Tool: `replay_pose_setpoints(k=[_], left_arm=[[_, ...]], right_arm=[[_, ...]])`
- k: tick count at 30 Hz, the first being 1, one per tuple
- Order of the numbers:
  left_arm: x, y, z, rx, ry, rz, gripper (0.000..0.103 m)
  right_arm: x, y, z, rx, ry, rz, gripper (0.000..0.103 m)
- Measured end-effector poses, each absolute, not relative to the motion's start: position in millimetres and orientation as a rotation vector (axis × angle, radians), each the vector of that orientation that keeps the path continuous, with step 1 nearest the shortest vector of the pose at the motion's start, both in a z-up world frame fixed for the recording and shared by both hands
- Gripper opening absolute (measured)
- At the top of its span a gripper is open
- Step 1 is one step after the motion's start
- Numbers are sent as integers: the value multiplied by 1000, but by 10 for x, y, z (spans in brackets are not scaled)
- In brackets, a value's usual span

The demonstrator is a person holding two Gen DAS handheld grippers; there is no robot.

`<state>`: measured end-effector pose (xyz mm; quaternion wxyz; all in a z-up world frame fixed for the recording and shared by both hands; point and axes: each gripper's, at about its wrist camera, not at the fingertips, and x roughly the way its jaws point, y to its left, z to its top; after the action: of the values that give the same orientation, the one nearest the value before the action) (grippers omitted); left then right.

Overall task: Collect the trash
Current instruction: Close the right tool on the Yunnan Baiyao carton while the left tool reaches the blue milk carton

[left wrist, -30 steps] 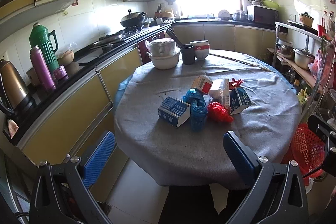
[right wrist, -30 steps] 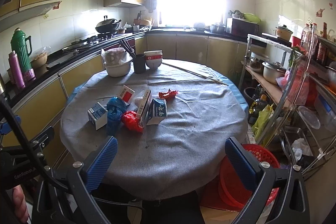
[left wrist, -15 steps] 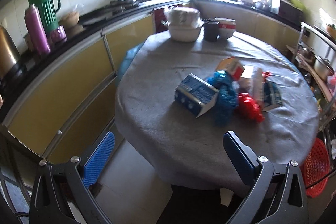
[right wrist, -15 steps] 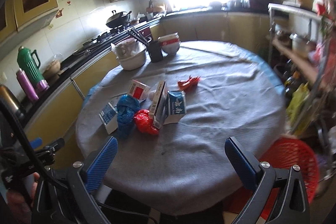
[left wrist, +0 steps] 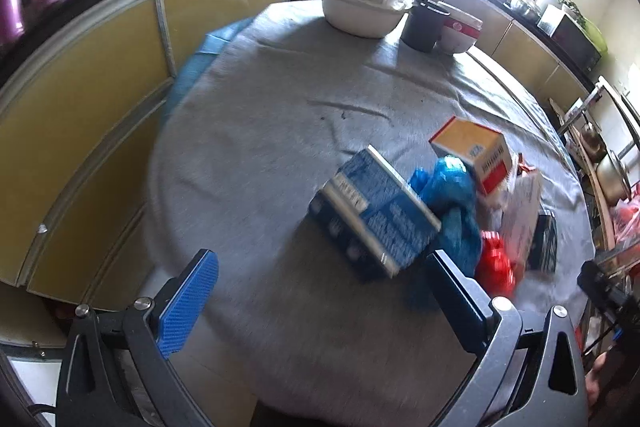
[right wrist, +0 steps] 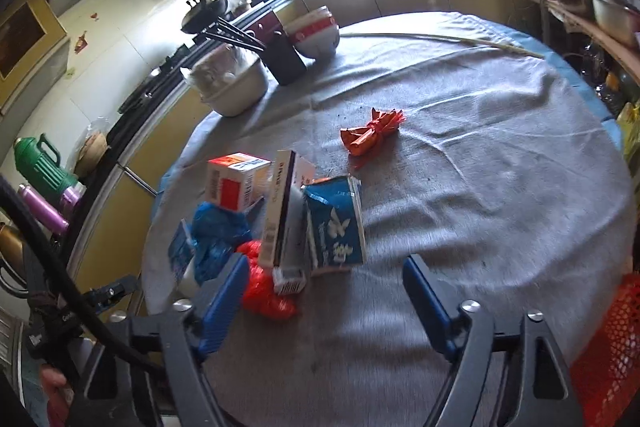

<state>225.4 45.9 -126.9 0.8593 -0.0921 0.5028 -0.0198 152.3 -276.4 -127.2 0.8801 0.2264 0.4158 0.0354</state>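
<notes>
On the round table's grey cloth (right wrist: 500, 187) you saw a covered white pot (left wrist: 366, 9), a dark chopstick holder (left wrist: 424, 27) just beside stacked bowls (right wrist: 316, 31), and a long thin stick (right wrist: 444, 41); thermoses (right wrist: 44, 167) stood on the counter.
</notes>
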Motion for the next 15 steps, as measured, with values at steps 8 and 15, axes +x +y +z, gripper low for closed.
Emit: replay_pose_setpoints(k=[8,15], left_arm=[[2880,454,-1544,-398,1192,3,103],[3008,362,-1669,-475,1241,29,101]], right_arm=[[1931,-2779,-1442,435,902,58,70],[2099,-2713,-1574,412,939,77,53]])
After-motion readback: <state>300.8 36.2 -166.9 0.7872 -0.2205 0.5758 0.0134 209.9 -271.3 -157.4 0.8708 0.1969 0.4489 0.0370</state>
